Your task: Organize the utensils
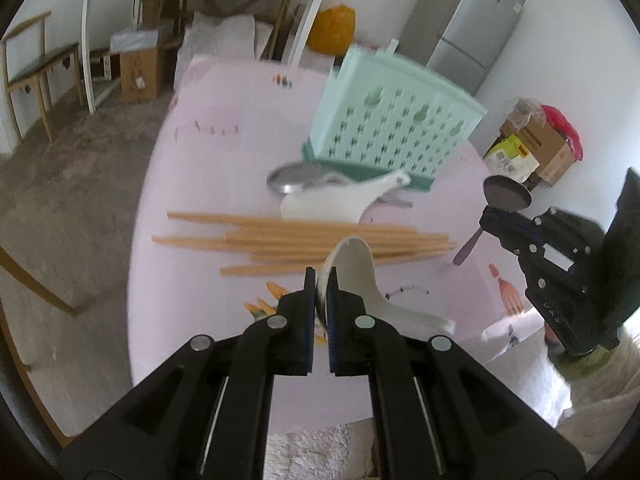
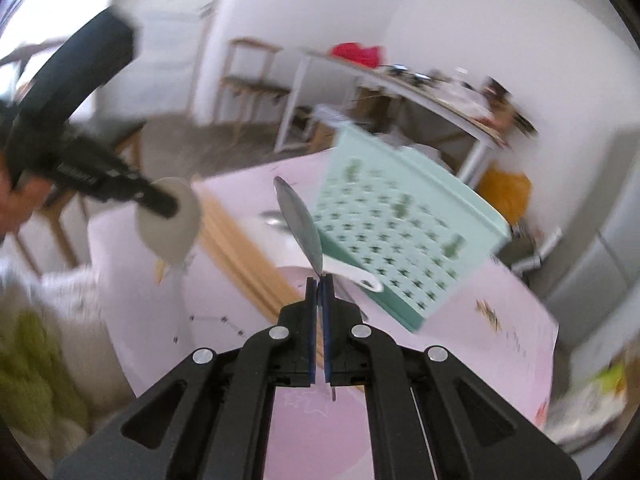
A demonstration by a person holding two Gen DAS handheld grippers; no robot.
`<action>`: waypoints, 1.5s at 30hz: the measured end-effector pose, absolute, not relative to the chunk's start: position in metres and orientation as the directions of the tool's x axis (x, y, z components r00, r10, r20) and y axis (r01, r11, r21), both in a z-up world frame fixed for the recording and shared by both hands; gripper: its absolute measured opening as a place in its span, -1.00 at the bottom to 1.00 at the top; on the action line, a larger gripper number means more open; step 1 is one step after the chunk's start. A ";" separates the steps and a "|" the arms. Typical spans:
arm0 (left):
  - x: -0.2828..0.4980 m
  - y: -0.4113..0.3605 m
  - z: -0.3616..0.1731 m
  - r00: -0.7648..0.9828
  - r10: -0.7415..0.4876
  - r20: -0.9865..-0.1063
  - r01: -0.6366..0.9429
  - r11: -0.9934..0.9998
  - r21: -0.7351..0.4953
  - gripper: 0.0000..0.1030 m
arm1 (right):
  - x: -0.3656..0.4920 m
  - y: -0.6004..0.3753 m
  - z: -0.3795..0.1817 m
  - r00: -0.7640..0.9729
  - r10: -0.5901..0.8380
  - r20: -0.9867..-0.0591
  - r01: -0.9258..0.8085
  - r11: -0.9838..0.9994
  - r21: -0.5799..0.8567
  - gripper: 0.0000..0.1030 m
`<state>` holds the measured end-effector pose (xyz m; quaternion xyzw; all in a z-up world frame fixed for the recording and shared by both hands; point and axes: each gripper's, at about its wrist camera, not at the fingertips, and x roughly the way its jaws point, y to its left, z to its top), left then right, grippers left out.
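Your left gripper (image 1: 321,280) has its fingers (image 1: 309,304) clenched on the rim of a white ceramic spoon (image 1: 354,264), lifted above the near part of the table (image 1: 208,152); the bowl of that spoon rises past the fingertips and its handle trails off to the right. From your right wrist view the same spoon (image 2: 170,220) shows at the left, gripped by the black left gripper (image 2: 158,200).

Your right gripper (image 2: 319,280) has its fingers (image 2: 310,312) pressed together on the handle of a metal spoon (image 2: 299,224), whose bowl stands up and leans left beyond the fingertips. In the left wrist view this metal spoon (image 1: 506,194) hangs at the right, off the table surface, with its handle sticking down below the right gripper (image 1: 500,220).

On the pink table a loose bundle of wooden chopsticks (image 1: 304,238) lies crosswise, just beyond the held ceramic spoon. Farther on, a second white ceramic spoon (image 1: 340,200) rests partly over another metal spoon (image 1: 292,178); both lie just in front of the mint-green perforated utensil holder (image 1: 394,120). The holder appears tilted in both views, with a darker green base at its near edge. The right wrist view is blurred, so finer detail there cannot be told.
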<state>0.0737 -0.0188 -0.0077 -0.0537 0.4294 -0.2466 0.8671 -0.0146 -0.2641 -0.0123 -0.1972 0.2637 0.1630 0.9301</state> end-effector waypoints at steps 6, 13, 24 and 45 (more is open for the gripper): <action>0.076 -0.007 0.038 0.613 -0.484 -0.625 0.412 0.870 -0.270 -0.93 | -0.013 -0.297 -0.007 0.854 0.158 -0.495 -0.237 0.966 -0.099 -0.95; 0.101 -0.008 0.114 0.765 -0.461 -0.450 0.436 0.885 -0.165 -0.93 | -0.014 -0.319 0.000 0.891 0.122 -0.438 -0.124 0.992 0.025 -0.95; 0.141 -0.079 0.158 0.925 -0.261 -0.276 0.336 0.900 0.277 -0.93 | -0.026 -0.338 0.020 0.928 0.143 -0.343 -0.112 0.988 0.109 -0.95; 0.182 -0.113 0.103 0.817 -0.385 -0.428 0.475 0.871 0.123 -0.49 | -0.023 -0.344 0.019 0.922 0.175 -0.344 -0.121 0.977 0.173 -0.95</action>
